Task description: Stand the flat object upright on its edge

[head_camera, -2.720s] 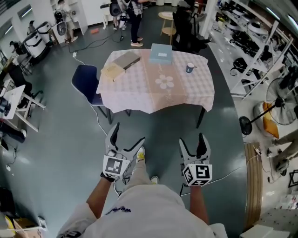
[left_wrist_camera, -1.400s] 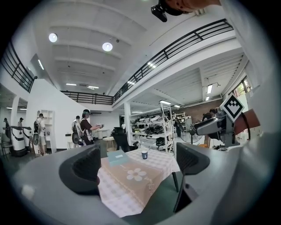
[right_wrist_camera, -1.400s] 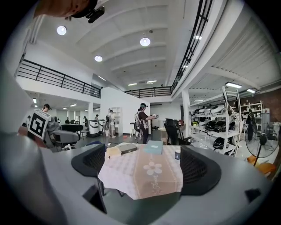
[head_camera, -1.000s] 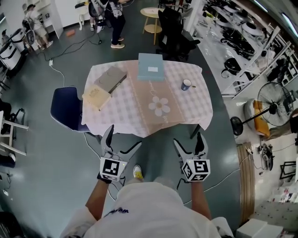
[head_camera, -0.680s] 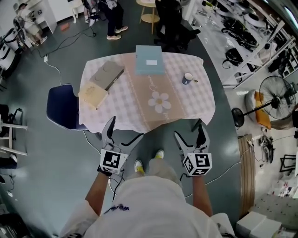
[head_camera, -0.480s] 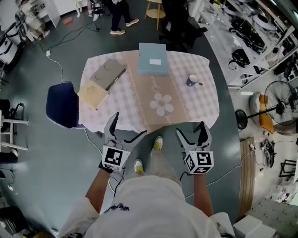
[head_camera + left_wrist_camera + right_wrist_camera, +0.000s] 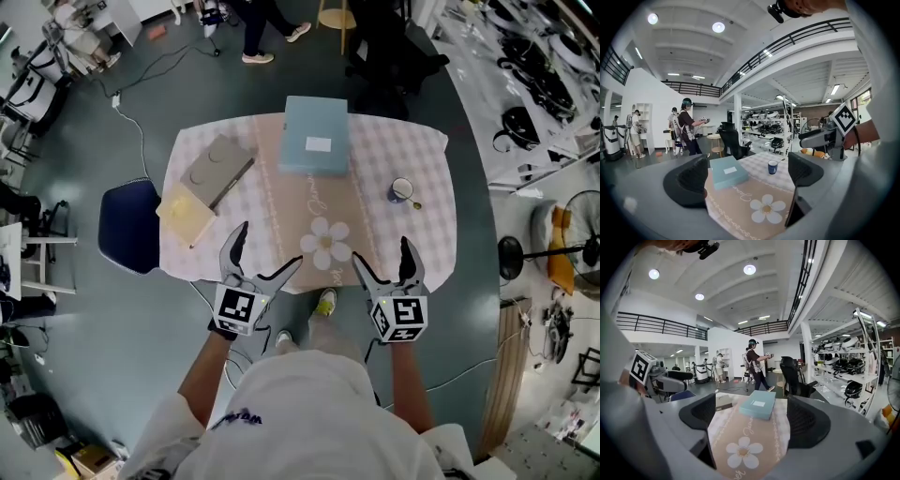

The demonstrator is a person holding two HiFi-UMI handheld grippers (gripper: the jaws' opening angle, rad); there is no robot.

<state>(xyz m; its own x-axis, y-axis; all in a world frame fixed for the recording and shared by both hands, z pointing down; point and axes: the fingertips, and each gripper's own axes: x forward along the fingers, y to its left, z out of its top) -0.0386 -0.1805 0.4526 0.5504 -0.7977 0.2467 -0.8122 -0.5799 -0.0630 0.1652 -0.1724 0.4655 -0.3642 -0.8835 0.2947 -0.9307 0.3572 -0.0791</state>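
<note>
A flat light blue box (image 7: 315, 136) lies at the far middle of the table, on a tan runner with a white flower (image 7: 326, 244). It also shows as the box (image 7: 728, 171) in the left gripper view and the box (image 7: 758, 408) in the right gripper view. A grey book (image 7: 217, 169) and a tan book (image 7: 186, 213) lie flat at the table's left. My left gripper (image 7: 267, 248) and right gripper (image 7: 382, 255) hover open over the near edge, nothing between their fingers. The right jaws have just been closing slightly.
A blue mug (image 7: 402, 190) with a spoon stands at the table's right. The checked cloth (image 7: 427, 234) hangs over the edges. A dark blue chair (image 7: 129, 225) stands at the left side. People stand beyond the table's far end; shelves line the right.
The person has walked up to the table. Both grippers have moved forward together and now reach over its near edge; the box and books lie as before.
</note>
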